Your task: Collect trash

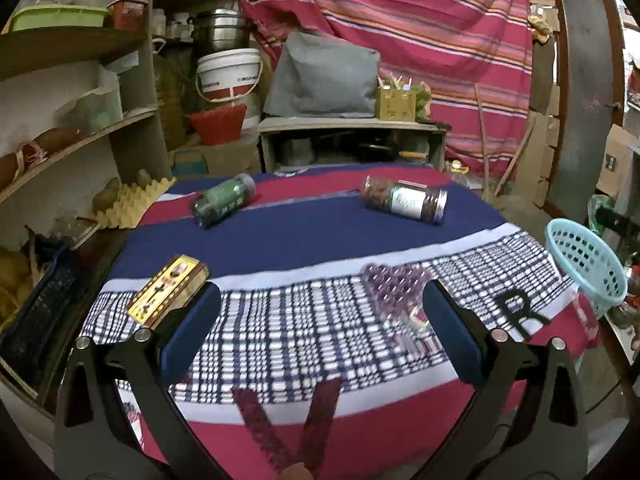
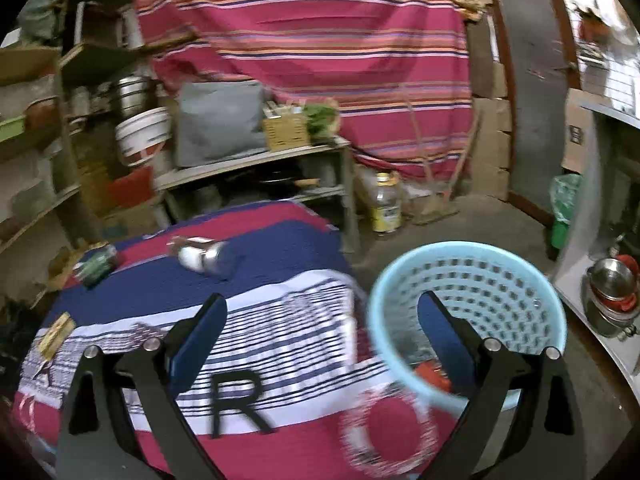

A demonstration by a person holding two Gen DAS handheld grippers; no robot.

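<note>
**Both grippers empty over table, next pickup pending**

Blue pads of my left gripper (image 1: 320, 332) sit nearest the lens, spread wide with nothing between them, hovering over the checked band of the tablecloth (image 1: 280, 320). Right gripper (image 2: 320, 340) likewise stands wide and empty; its right finger overlaps the rim of the light blue basket (image 2: 520, 276), which sits just off the table's right edge. Something orange-red lies in the basket bottom (image 2: 430, 372); too blurred to identify.

Trash left on the cloth, as I read it: yellow box (image 1: 168, 292) just beside the left finger, purple patterned wrapper (image 1: 390, 288) near the right finger, green jar (image 1: 224, 198) and brown jar (image 1: 404, 199) lying on their sides further back, well apart.

Judgement: step in hand is choosing and approaching the next item. Nearest candidates for the left gripper are the box or the wrapper. For the box, I should align the jaws across its narrow sides. Jars may roll; approach from above, across the barrel. Frames are blurred, so settle before closing.
</note>
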